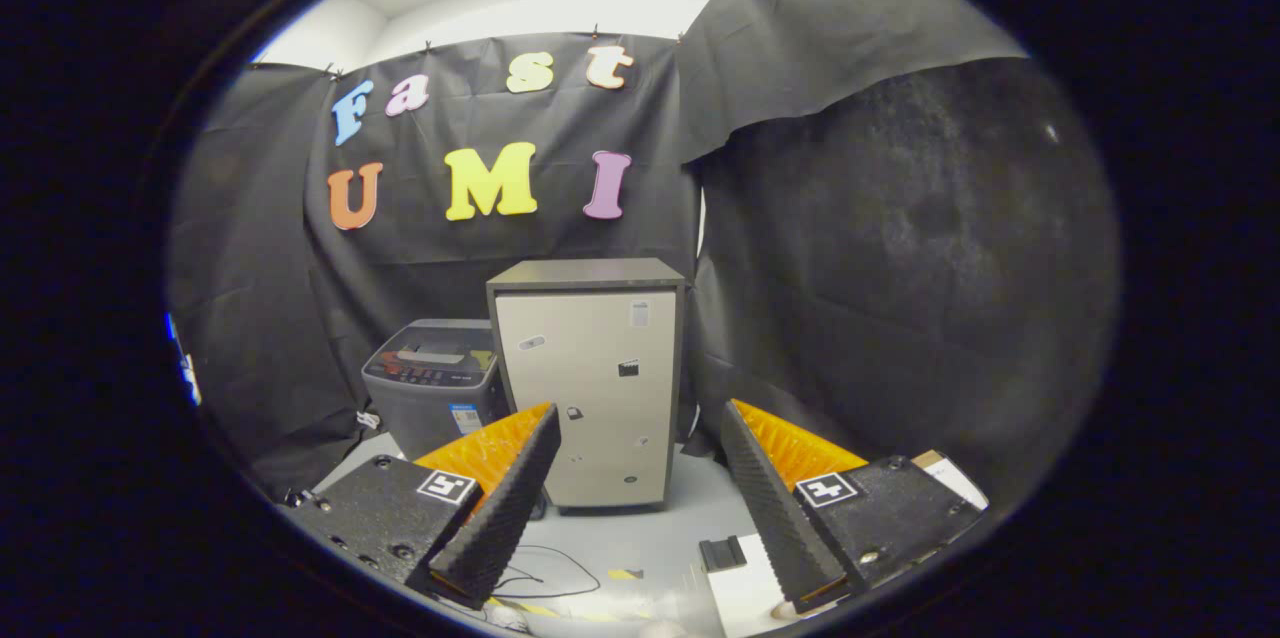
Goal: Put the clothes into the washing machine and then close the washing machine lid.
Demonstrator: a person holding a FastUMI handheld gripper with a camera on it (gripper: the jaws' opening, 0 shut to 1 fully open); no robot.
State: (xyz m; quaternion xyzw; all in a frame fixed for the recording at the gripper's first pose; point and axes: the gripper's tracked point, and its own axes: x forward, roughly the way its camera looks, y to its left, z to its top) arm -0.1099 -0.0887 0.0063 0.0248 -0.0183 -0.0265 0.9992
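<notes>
A small grey top-loading washing machine (432, 380) stands on the floor beyond my left finger, its control panel facing me; its lid looks down. My gripper (640, 478) is open, its two fingers spread wide with nothing between them, well short of the machine. I cannot make out any clothes.
A tall beige cabinet (588, 380) with a dark top stands straight ahead beyond the fingers, right beside the washing machine. Black cables (545, 573) lie on the pale floor just ahead. A small dark block (722, 553) and a white board (755, 598) sit by my right finger.
</notes>
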